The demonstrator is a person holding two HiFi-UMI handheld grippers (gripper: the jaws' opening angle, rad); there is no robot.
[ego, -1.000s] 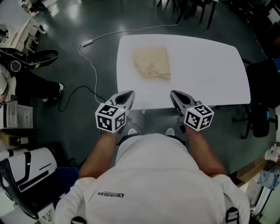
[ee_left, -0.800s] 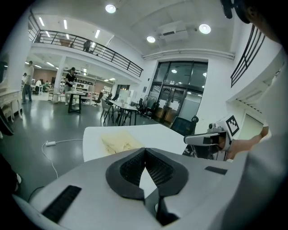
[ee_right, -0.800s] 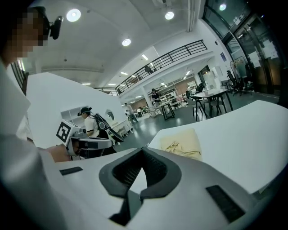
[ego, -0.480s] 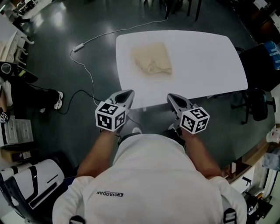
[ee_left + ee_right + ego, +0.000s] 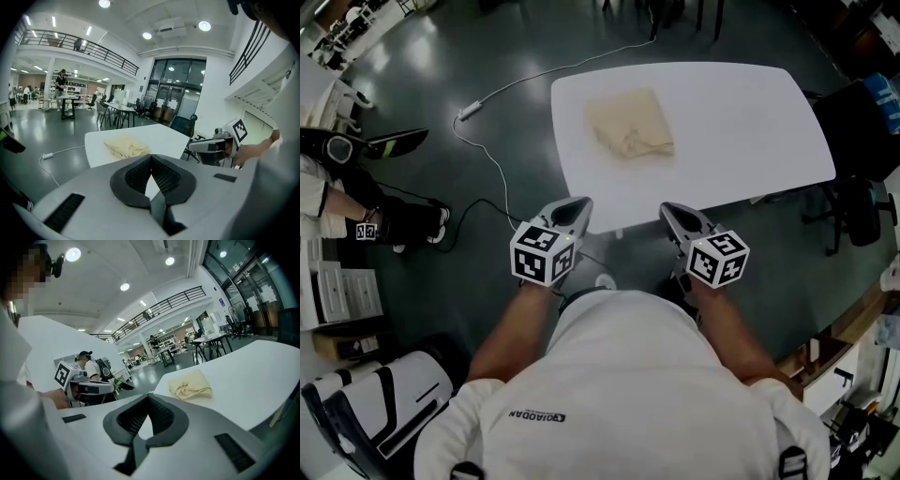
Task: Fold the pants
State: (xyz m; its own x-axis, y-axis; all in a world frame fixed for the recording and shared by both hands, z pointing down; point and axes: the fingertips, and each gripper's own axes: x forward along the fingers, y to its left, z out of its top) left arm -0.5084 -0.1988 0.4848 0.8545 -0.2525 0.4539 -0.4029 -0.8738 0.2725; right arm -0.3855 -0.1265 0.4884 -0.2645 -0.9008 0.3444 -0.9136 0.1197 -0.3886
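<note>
With jaws pressed together on nothing, the left gripper (image 5: 578, 202) and right gripper (image 5: 669, 210) have drawn back slightly from the white rounded table (image 5: 741, 122), where the beige cloth pants (image 5: 630, 124) lie in a compact bundle, so the folding looks finished.

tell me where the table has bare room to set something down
The white table is bare across its whole right half, from the folded pants to the right edge, and along the near strip between the pants and the near edge. Tightest: the narrow margin between the pants and the left edge.
</note>
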